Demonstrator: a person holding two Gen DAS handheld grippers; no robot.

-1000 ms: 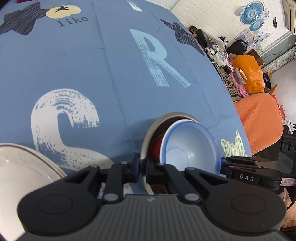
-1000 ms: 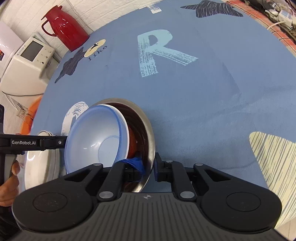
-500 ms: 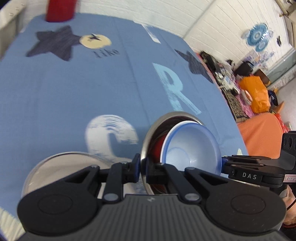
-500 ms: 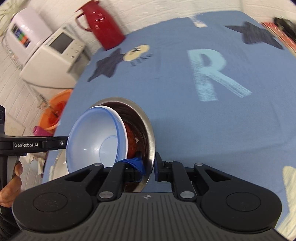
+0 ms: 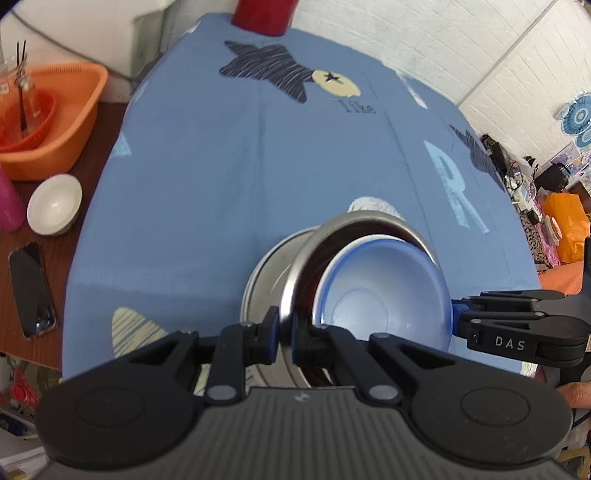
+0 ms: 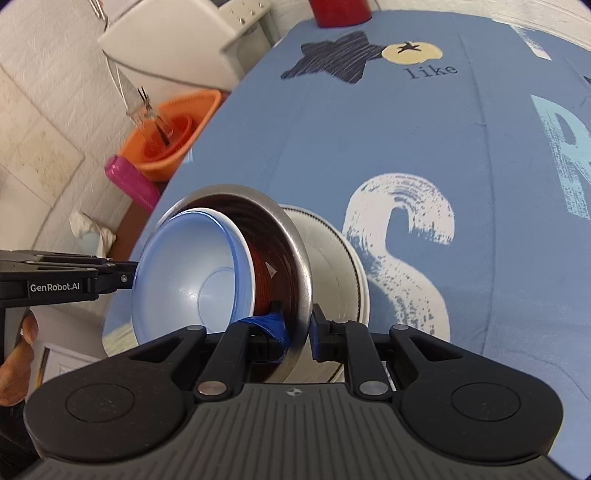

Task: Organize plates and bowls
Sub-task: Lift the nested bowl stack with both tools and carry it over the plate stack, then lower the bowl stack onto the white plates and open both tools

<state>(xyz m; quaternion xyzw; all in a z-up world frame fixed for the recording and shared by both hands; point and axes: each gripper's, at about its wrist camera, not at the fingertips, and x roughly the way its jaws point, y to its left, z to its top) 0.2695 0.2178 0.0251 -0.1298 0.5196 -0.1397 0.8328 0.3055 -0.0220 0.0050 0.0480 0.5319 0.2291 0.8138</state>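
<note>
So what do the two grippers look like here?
Both are matte black plastic with a ribbed grey body, two round caps, silver pivot screws and blue pads. The right gripper is printed "DAS" on its side, the left gripper "GenRobot.AI". No cables or sleeves visible.

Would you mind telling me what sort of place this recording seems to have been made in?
Most likely a lived-in home, not a lab: a table under a printed blue tablecloth, an orange wash basin beside it, a white appliance against the white brick wall, and cluttered household goods at the far side.

red flask cropped, plate mostly hidden
</note>
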